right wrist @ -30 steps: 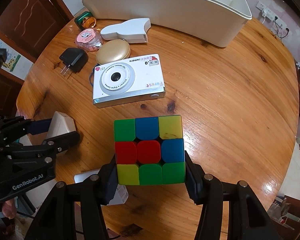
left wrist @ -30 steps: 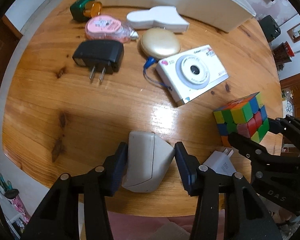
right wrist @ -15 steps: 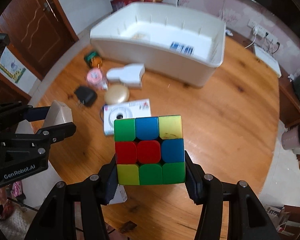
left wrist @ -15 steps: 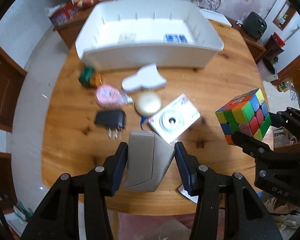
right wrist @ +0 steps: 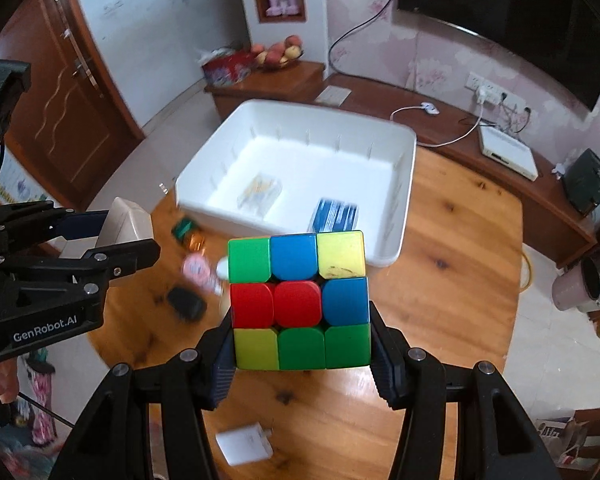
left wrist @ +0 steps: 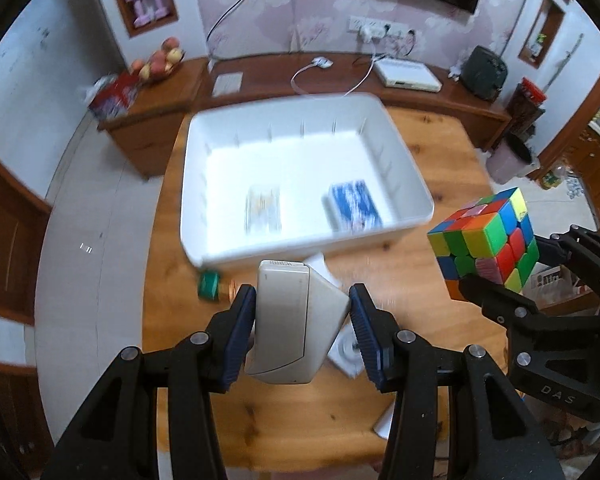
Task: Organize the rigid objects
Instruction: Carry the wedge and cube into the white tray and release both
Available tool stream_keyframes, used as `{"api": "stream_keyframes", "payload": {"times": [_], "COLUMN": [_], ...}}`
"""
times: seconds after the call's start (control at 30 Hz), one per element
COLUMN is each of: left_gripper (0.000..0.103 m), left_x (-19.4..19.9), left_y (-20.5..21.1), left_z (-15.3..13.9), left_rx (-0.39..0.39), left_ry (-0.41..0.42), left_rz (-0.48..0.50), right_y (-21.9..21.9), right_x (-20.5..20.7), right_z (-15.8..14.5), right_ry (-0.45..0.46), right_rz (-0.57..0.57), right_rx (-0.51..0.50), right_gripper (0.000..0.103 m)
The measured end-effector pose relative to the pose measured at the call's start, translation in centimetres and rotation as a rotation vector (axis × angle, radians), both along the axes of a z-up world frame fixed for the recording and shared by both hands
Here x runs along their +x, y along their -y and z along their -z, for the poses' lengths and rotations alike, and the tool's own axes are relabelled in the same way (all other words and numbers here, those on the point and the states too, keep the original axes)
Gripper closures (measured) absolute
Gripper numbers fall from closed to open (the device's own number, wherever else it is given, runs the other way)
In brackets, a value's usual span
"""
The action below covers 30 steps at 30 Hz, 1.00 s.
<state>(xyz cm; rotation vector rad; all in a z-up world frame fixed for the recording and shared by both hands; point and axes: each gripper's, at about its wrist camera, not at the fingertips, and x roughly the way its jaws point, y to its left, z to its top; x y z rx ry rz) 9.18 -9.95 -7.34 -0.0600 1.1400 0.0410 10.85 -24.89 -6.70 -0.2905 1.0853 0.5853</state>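
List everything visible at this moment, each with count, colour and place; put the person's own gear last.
Storage bin: 1, white, far side of table.
Packets in bin: 2, one blue, one pale.
Round table: 1, wooden.
Green box: 1, beside bin.
Pink tape dispenser: 1, blurred, on table.
Black plug adapter: 1, on table.
White charger: 1, near edge.
White camera: 1, mostly hidden.
Rubik's cube: 1, multicoloured, in right tongs.
Beige case: 1, in left tongs.
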Motion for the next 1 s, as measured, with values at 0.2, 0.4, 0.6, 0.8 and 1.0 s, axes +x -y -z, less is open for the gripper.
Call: {"api": "stream_keyframes", "payload": {"times": [0.2, 0.4, 0.6, 0.8, 1.0], "left_gripper": [0.052, 0.052, 0.052, 0.052, 0.052], "left_x": [5.2, 11.3, 16.5, 19.9, 21.6], "left_y": [-3.4, -6.6, -8.2, -8.1, -7.7], "left_z": [-1.2, 0.7, 5.6, 10.8, 14.1], "left_rx": [-0.022, -0.011, -0.029, -0.035, -0.042], "left_ry": [0.064, 0.082, 0.032, -0.041, -0.101], "left_rz": [0.074, 0.098, 0.082, 0.086, 0.081], "right_y": [-3.3, -6.9, -9.4, -9.6, -9.9], "right_x": [5.0, 10.8, 16.5, 19.9, 21.4], "right_z": [-2.0, -1.1, 3.7, 10.4, 14.0], "right_ry": [0.024, 0.036, 0.002, -0.105, -0.140], "right_rz": [0.128, 0.252, 0.351, 0.425, 0.445], "right_rx": [-0.020, -0.064, -0.107, -0.180, -0.237], "right_gripper": [0.046, 0.046, 0.046, 0.046, 0.046]}}
